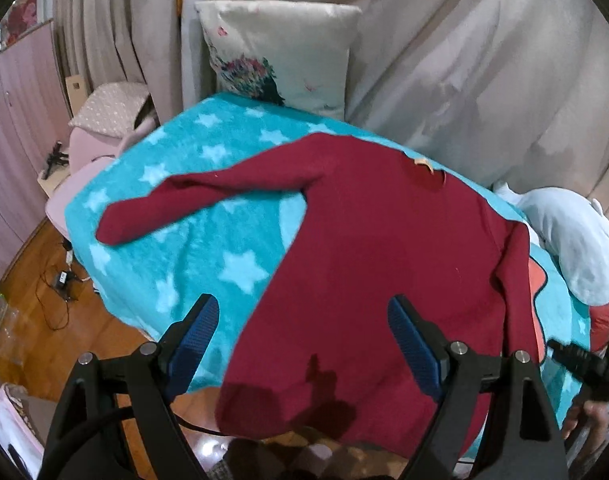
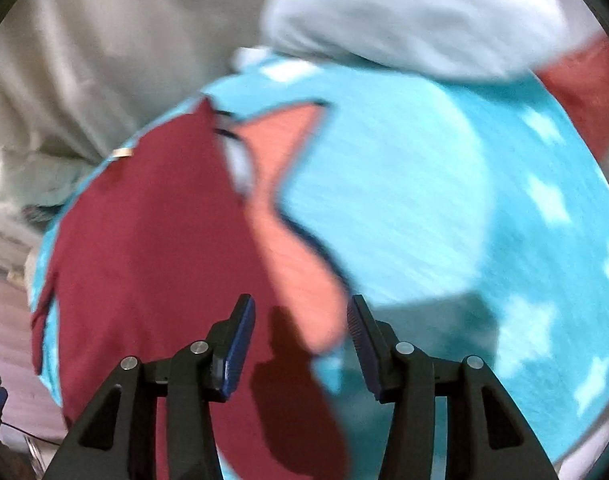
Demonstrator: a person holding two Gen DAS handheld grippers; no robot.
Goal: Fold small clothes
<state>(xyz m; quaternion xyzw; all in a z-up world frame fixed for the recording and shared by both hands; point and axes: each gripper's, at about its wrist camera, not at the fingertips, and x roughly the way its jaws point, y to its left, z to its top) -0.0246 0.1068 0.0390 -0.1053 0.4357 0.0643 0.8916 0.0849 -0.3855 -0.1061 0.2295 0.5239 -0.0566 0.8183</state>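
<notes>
Right on top of the blue blanket (image 1: pixel 192 240) with white stars, a small dark red top (image 1: pixel 364 248) is spread out flat. One long sleeve (image 1: pixel 192 200) is stretched out to the left in the left wrist view. The other sleeve (image 1: pixel 516 280) is folded in along the right edge of the top. A little tan tag (image 1: pixel 422 165) is seen at the neck, on the far side. The near edge of the top hangs a bit over the edge of the blanket.

An orange shape (image 2: pixel 288 200) is printed on the blanket, just beside the red top. The right wrist view is blurred, so small things cannot be told there.

No box or basket is seen in either view.

The left gripper (image 1: pixel 304 344) is held above the near part of the red top. Its blue fingers (image 1: pixel 196 340) are spread wide apart, and nothing is held between them. The right gripper (image 2: pixel 300 344) is held over the edge of the top and the orange shape. Its fingers (image 2: pixel 236 356) are parted about halfway, and nothing is pinched by them.

Behind the blanket, a white pillow (image 1: pixel 280 52) with flowers is propped up against pale curtains (image 1: pixel 484 60). A soft pale blue toy (image 1: pixel 572 240) is lying at the right side. A wooden floor (image 1: pixel 36 300) with cables on it is seen at the lower left.
</notes>
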